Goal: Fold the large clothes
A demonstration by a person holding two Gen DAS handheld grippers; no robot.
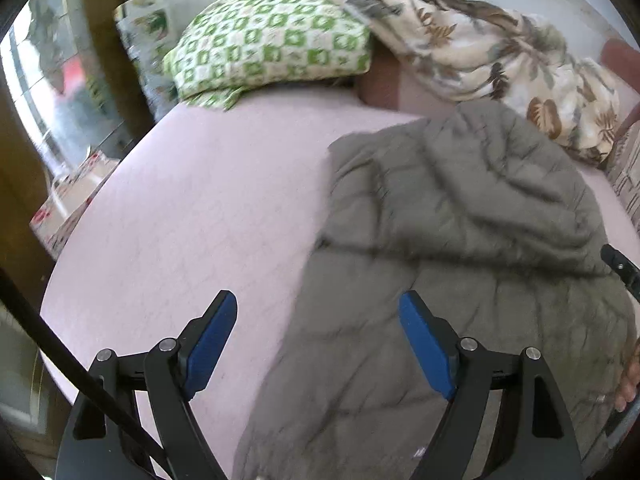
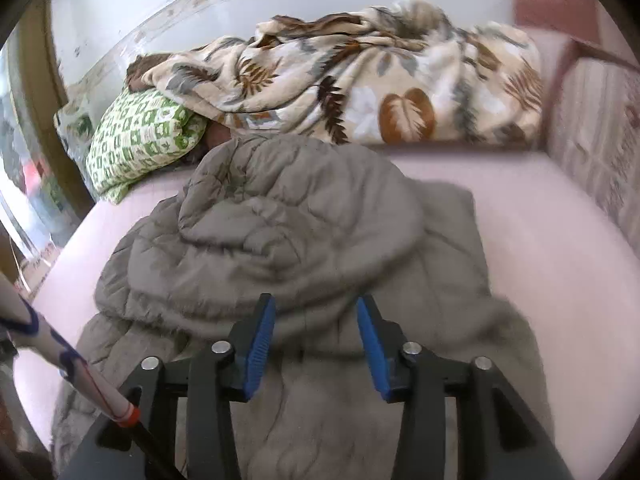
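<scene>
A grey quilted hooded jacket [image 1: 460, 240] lies on the pink bed sheet [image 1: 200, 208], its hood toward the far side. My left gripper [image 1: 318, 304] is open and empty, above the jacket's left edge. In the right wrist view the jacket [image 2: 300, 220] fills the middle, with the hood spread over the body. My right gripper [image 2: 316, 308] is open and empty, just above the jacket below the hood's rim. The right gripper's tip [image 1: 620, 268] shows at the right edge of the left wrist view.
A green-and-white patterned pillow [image 1: 272, 48] and a leaf-print blanket [image 2: 360, 92] lie along the wall at the far side of the bed. A window [image 1: 52, 80] and wooden frame are at the left. A patterned headboard [image 2: 600, 160] stands at the right.
</scene>
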